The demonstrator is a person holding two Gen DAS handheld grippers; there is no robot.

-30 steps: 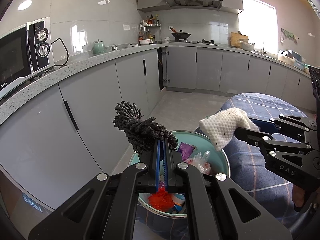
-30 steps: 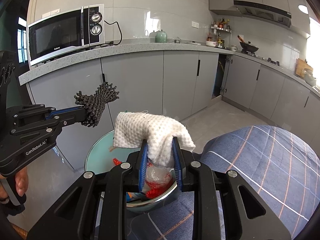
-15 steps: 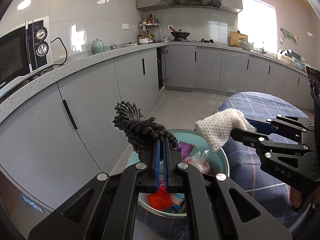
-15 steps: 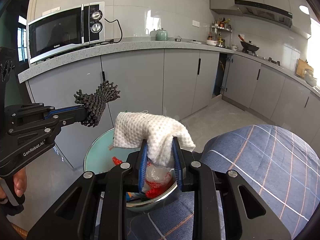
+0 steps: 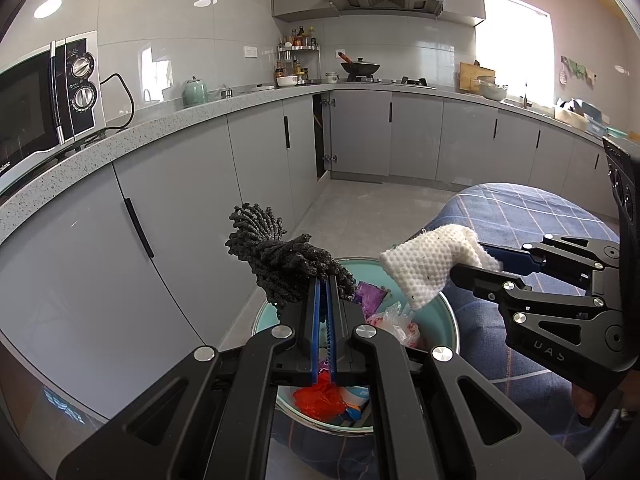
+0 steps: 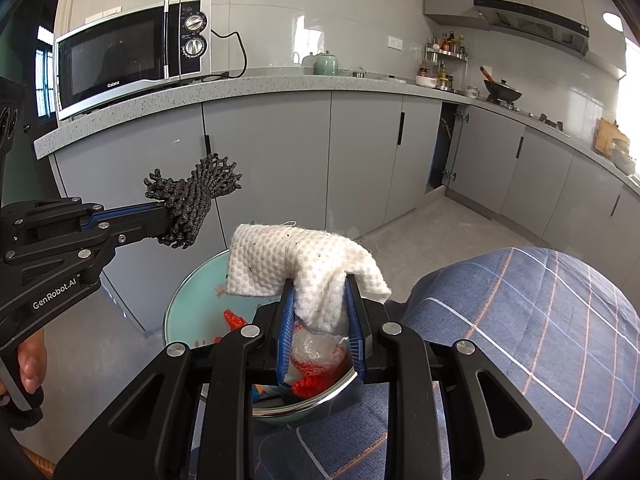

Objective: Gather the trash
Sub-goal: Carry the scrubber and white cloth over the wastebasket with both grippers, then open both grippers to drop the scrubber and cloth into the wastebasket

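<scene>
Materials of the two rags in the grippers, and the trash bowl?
Dark rag: looks like chenille microfibre, matte, nubby loops. White rag: waffle-weave cloth, dimpled grid, dirt specks. Bowl: probably metal with teal enamel inside; shiny silvery rim, glossy.

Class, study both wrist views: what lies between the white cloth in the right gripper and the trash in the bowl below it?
Nothing: in the right wrist view the white cloth hangs over the bowl with only air above the trash.

Black mesh (image 5: 280,264), white cloth (image 6: 304,264), seemingly teal bowl (image 6: 192,284).
</scene>
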